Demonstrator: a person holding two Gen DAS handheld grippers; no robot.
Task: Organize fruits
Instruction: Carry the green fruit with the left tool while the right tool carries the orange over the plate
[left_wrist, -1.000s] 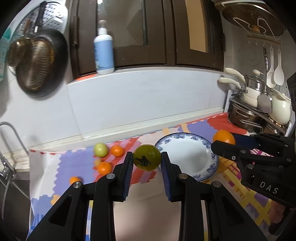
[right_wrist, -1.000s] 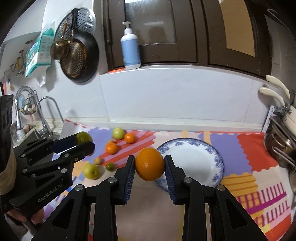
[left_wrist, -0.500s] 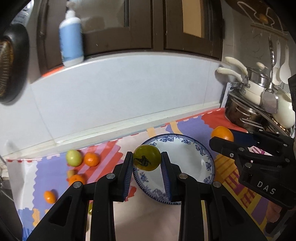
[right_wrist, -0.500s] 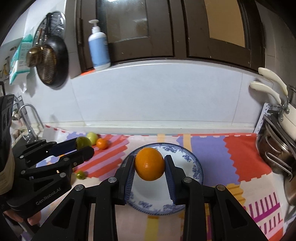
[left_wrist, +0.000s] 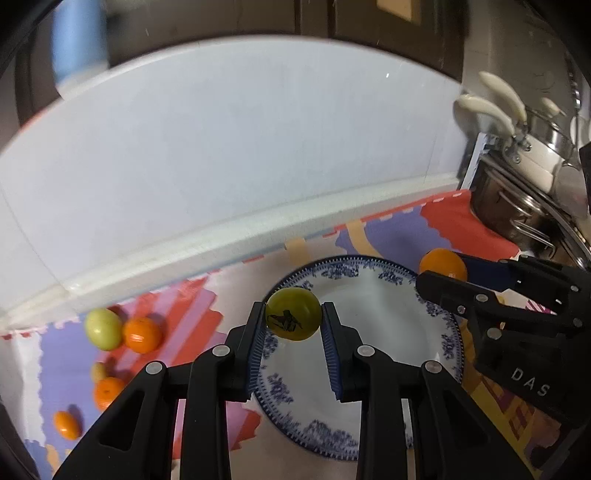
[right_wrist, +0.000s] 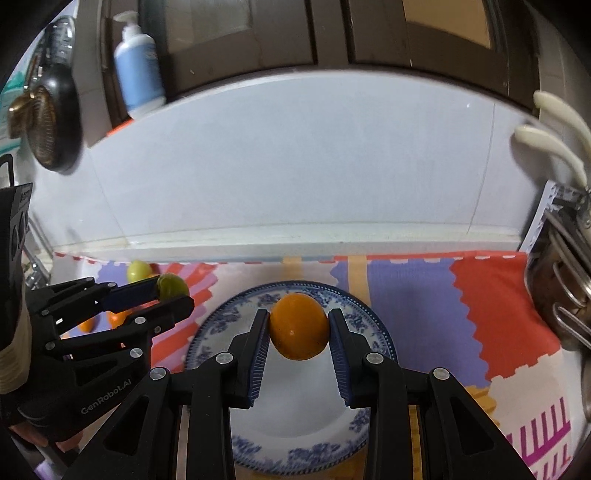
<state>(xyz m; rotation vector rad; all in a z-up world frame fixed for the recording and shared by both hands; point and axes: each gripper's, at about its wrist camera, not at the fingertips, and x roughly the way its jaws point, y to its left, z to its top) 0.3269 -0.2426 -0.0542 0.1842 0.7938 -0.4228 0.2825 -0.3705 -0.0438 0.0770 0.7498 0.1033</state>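
Observation:
A blue-and-white plate (left_wrist: 439, 332) (right_wrist: 373, 325) lies on the colourful mat. My left gripper (left_wrist: 293, 319) is shut on a green fruit (left_wrist: 293, 314) with a dark mark, held above the plate's left rim. My right gripper (right_wrist: 298, 326) is shut on an orange (right_wrist: 299, 326) above the middle of the plate. In the left wrist view the right gripper (left_wrist: 436, 275) shows at the right with its orange (left_wrist: 441, 263). In the right wrist view the left gripper (right_wrist: 173, 291) shows at the left with the green fruit (right_wrist: 171, 286).
Loose fruits lie on the mat to the left: a pale green one (left_wrist: 103, 328), oranges (left_wrist: 142, 334) (left_wrist: 107, 393) and a small orange one (left_wrist: 66, 424). Stacked pots (left_wrist: 517, 192) stand at the right. A blue bottle (right_wrist: 138, 77) sits on the ledge, a pan (right_wrist: 55, 118) hangs left.
Both grippers moved forward and down toward the plate, each keeping its fruit. The plate now fills more of both views and the loose fruits slid to the left.

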